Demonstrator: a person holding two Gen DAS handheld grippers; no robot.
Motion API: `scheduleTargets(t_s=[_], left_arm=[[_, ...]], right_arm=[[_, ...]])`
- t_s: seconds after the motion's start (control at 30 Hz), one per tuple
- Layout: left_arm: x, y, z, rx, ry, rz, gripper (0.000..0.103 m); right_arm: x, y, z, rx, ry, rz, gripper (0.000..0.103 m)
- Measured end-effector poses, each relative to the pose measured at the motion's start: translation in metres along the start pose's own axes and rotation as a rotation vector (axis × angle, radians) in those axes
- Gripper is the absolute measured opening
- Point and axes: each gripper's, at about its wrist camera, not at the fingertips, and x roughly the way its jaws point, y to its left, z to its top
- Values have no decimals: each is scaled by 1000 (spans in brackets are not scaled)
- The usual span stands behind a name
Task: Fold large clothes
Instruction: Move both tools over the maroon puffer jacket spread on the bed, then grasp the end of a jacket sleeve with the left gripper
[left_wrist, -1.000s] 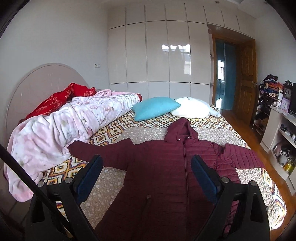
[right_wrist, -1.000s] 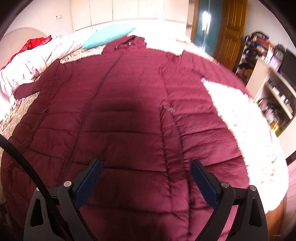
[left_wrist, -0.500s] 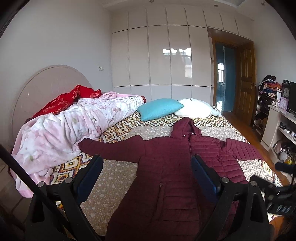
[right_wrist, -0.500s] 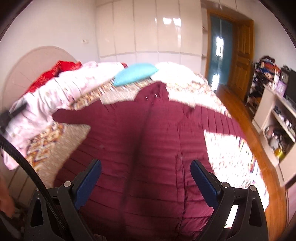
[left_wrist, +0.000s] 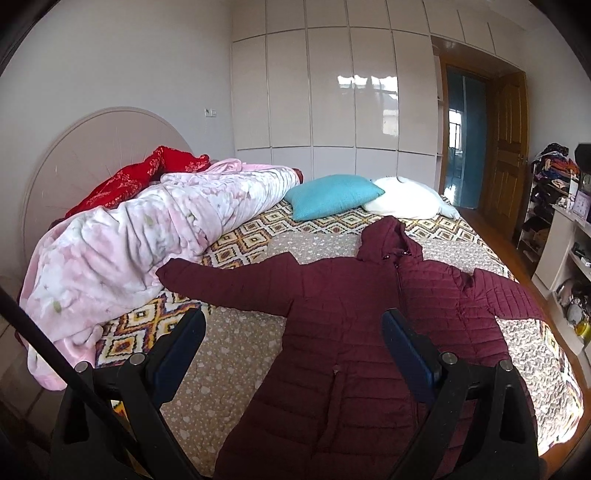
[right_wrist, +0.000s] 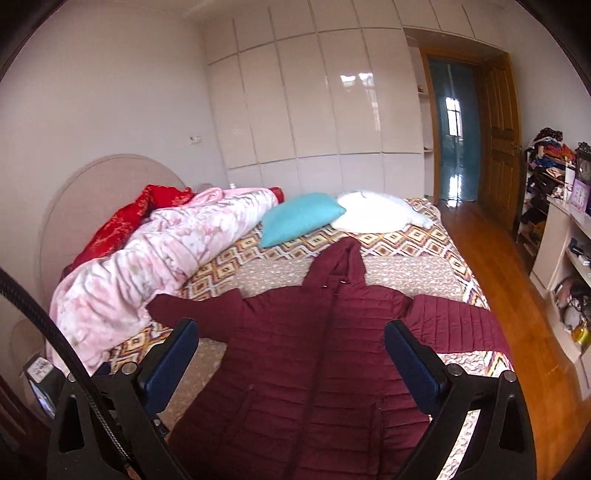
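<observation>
The maroon coat (left_wrist: 351, 332) lies flat and face up across the bed (left_wrist: 236, 350), lower centre of the frame, sleeves spread, nothing folded yet. Left gripper (left_wrist: 293, 354) and right gripper (right_wrist: 291, 360) hover above it, jaws released, holding nothing

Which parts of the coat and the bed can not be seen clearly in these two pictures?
- Coat hem: cut off by the bottom edge and the open left gripper in the left view; same behind the open right gripper in the right view.
- Bed under the pink blanket: hidden in both views.
- Shelf items: too small.
</observation>
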Motion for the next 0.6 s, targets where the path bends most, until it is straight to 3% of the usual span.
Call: scheduleTargets(t_s=[0.2, 0.33, 0.6], left_arm=[[54, -3, -3, 0, 90, 7, 95], [87, -9, -12, 2, 149, 9, 95], [148, -33, -35, 37, 273, 4, 95]], right_arm=[[76, -60, -28, 99, 118, -72, 102], [130, -120, -54, 190, 220, -181, 102], [180, -206, -92, 286, 327, -285, 102]])
